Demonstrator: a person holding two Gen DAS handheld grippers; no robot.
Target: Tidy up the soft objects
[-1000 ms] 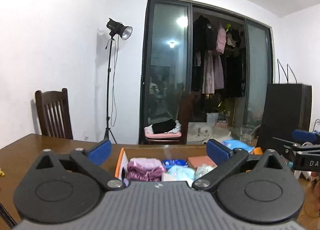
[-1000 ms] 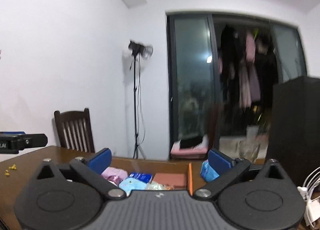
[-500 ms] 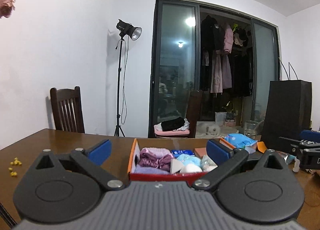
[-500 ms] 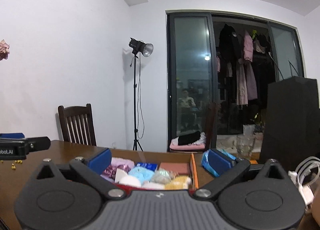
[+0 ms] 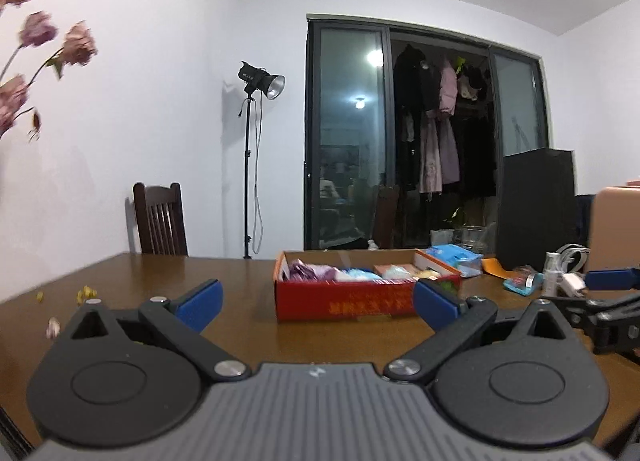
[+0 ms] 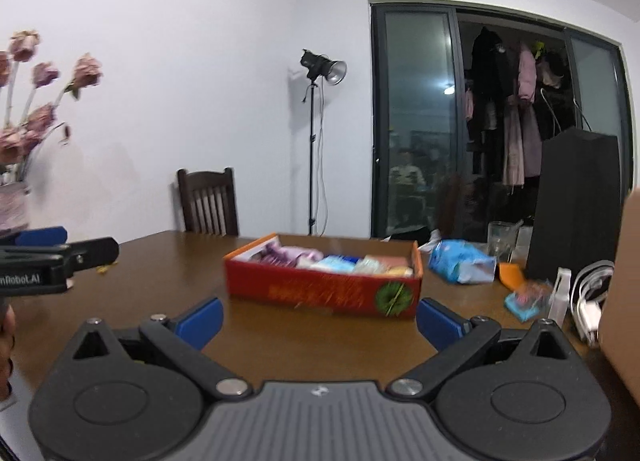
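Both wrist views look level across my brown table (image 5: 248, 301). My left gripper (image 5: 316, 303) hangs over the near edge, jaws spread wide, nothing between the blue pads. My right gripper (image 6: 318, 319) sits the same way: jaws released and empty.

The red box (image 5: 344, 299) stands mid-table, ahead of both grippers and apart from them. Soft objects (image 5: 340, 273) fill it in a row: a purple-pink bundle at the left end, pale blue and cream pieces toward the right. In the right wrist view the picture is blurred, so I can't tell the pieces apart there.

Just right of the box lies a blue packet (image 6: 460, 257), outside it. Beyond that I note a glass (image 6: 500, 239), a black bag (image 6: 576, 201), white cables (image 6: 588, 293). Dried flowers (image 6: 44, 93) far left; chair (image 5: 160, 219) at the far edge.
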